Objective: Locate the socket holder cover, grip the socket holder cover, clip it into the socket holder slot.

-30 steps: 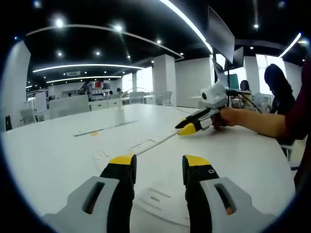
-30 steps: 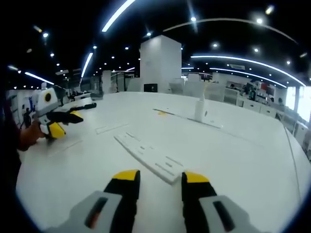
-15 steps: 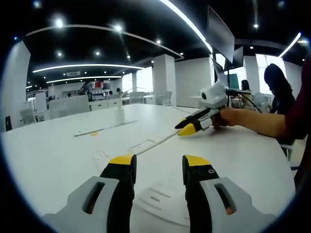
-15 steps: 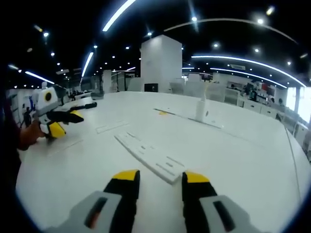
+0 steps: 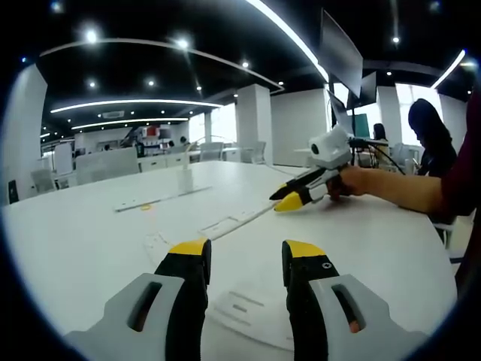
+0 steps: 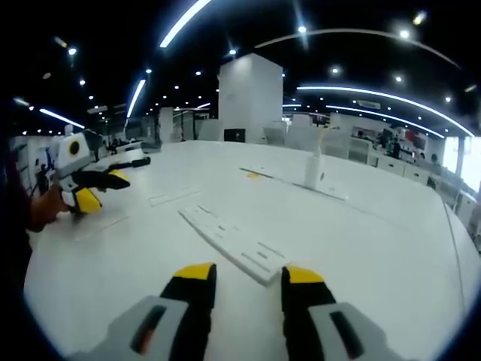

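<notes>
A long white slotted strip, the socket holder (image 6: pixel 233 242), lies on the white table just ahead of my right gripper (image 6: pixel 248 274), which is open with nothing between its jaws. In the left gripper view the same strip (image 5: pixel 234 220) runs from the table's middle towards the right gripper (image 5: pixel 294 194), held by a hand. My left gripper (image 5: pixel 246 252) is open and holds nothing. A flat white piece with small cut-outs (image 5: pixel 248 308) lies on the table right under its jaws; I cannot tell whether it is the cover. The left gripper (image 6: pixel 94 180) sits at the left of the right gripper view.
A second thin strip (image 5: pixel 161 198) and a small white upright post (image 5: pixel 184 179) stand farther back on the table (image 5: pixel 90 248). Flat white outlines (image 6: pixel 169 199) lie left of the holder. A person (image 5: pixel 432 135) is beyond the table at the right.
</notes>
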The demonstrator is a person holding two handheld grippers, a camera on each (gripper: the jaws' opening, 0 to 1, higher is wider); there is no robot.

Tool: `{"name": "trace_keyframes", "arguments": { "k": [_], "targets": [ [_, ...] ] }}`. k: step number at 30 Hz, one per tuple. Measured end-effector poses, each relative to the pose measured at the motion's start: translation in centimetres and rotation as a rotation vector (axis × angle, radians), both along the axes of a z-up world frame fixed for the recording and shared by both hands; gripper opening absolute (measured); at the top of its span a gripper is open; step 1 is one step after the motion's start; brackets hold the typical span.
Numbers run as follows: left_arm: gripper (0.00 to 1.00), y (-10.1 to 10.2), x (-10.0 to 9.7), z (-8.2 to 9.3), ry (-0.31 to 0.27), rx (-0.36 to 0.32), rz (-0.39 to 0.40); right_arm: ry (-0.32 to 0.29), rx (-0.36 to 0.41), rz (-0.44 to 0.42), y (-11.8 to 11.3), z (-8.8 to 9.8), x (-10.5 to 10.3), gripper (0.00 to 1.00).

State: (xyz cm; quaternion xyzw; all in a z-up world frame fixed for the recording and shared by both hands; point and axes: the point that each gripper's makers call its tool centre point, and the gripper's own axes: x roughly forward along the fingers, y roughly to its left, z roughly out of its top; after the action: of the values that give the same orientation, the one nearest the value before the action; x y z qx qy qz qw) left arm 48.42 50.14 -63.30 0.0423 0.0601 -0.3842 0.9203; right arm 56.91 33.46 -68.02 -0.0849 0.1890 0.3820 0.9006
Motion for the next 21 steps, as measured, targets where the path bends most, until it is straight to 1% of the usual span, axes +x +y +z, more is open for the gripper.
{"name": "trace_keyframes", "arguments": {
  "k": [21],
  "targets": [
    [0.39, 0.04, 0.06, 0.07, -0.002, 0.0, 0.001, 0.0, -0.001, 0.011, 0.63, 0.04, -0.02, 0.37]
  ]
}}
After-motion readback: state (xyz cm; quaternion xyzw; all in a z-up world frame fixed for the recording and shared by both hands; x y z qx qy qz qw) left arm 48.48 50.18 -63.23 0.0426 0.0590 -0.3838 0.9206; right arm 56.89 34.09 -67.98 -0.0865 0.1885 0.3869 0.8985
